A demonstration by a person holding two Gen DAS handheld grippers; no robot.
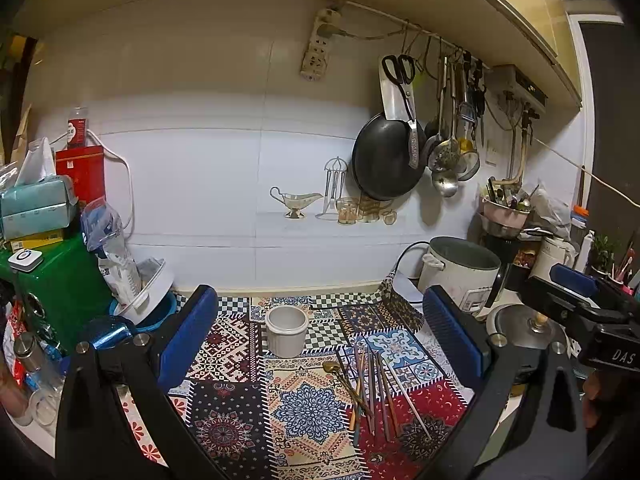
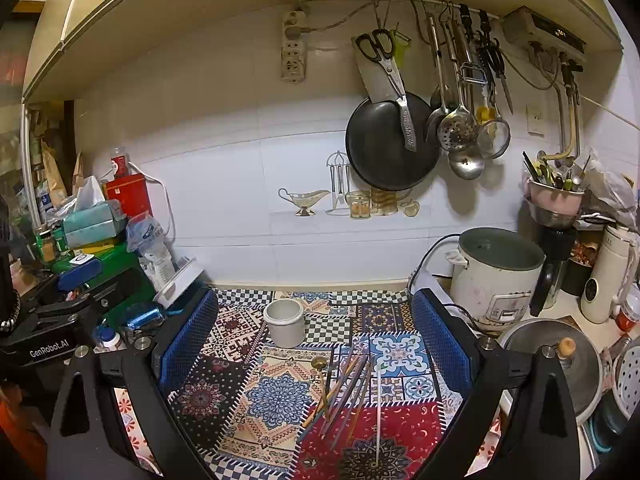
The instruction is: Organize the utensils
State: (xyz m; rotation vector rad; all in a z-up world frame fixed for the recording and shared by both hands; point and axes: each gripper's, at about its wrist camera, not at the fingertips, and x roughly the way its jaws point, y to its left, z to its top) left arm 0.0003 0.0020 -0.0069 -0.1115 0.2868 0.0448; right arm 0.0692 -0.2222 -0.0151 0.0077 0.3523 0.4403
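Both your hand-held grippers, left [image 1: 320, 344] and right [image 2: 312, 344], gape empty above loose chopsticks [image 2: 348, 392] lying near the white cup [image 2: 285, 322]; crossed sticks could scatter when pinched.

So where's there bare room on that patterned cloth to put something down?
Free: the cloth left of the loose utensil pile, in front of the white cup. Crowded: the left edge by the green box, the right by the rice cooker.
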